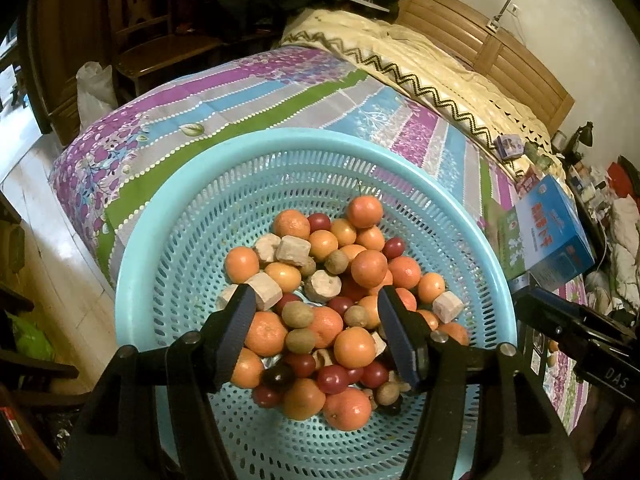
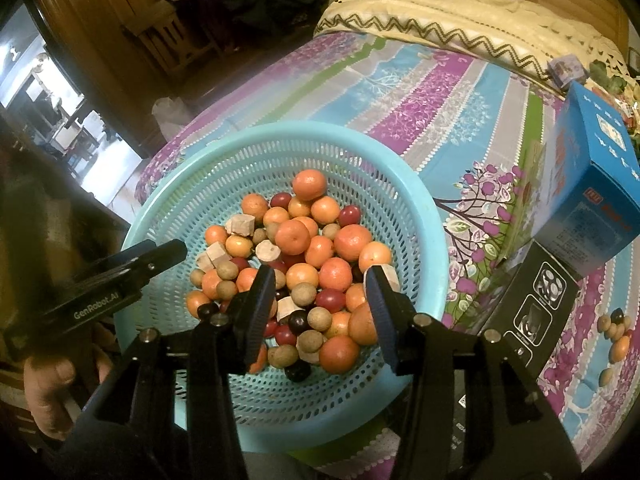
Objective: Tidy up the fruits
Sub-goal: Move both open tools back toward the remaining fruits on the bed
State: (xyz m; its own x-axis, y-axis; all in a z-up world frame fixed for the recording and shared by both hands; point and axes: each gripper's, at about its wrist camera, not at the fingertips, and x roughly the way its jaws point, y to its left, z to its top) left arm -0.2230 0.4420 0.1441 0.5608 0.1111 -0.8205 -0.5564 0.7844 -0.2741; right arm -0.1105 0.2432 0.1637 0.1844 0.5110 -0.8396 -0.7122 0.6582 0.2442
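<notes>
A light blue perforated basket [image 1: 168, 240] [image 2: 408, 216] sits on the bed. It holds a heap of small oranges [image 1: 368, 268] [image 2: 292, 236], dark red plums [image 1: 332, 378] [image 2: 330, 300], brown longans [image 1: 298, 314] [image 2: 304, 294] and pale cut chunks [image 1: 294, 250] [image 2: 268, 250]. My left gripper [image 1: 316, 296] is open and empty just above the heap; it also shows at the left of the right wrist view [image 2: 160, 256]. My right gripper [image 2: 320, 276] is open and empty over the heap's near side; it shows at the right of the left wrist view [image 1: 560, 320].
A flowered striped bedspread [image 1: 240, 92] [image 2: 440, 92] covers the bed. A blue box [image 1: 552, 228] [image 2: 588, 176] stands on a black box [image 2: 532, 304] right of the basket. A few loose fruits [image 2: 616, 340] lie beyond it. A cream quilt [image 2: 460, 12] lies at the back.
</notes>
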